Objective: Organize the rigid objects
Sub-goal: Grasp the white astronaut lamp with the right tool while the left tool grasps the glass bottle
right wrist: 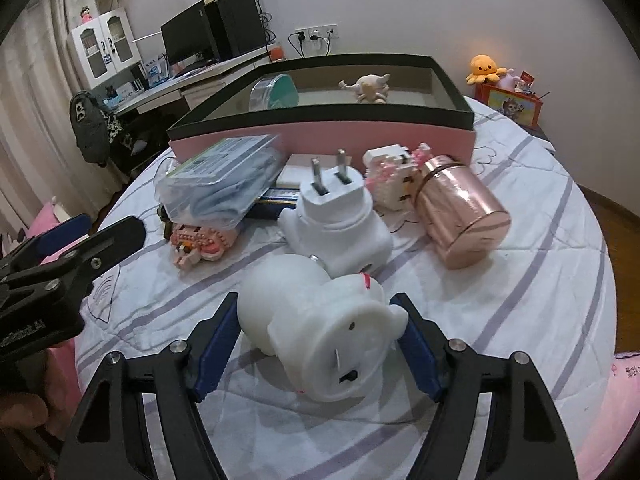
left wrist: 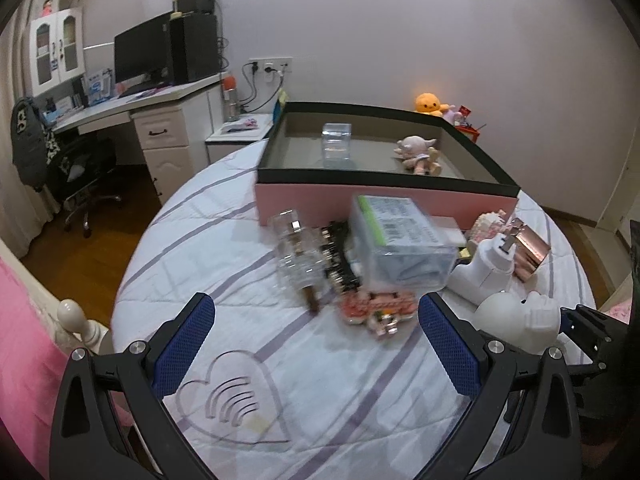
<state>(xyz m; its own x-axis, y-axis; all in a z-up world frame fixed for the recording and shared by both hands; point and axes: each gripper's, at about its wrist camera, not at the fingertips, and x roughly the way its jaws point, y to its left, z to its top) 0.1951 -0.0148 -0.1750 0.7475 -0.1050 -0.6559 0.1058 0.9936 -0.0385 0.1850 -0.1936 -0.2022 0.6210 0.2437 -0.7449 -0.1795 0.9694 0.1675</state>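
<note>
Right gripper [right wrist: 318, 344] straddles the white figure [right wrist: 320, 328]; jaws wide, pads flank it, contact unclear; it lies on its side, long axis along the fingers, base toward the camera; left gripper [left wrist: 316, 320] wide, empty, figure off to its right; box [right wrist: 320, 136] beyond.
</note>
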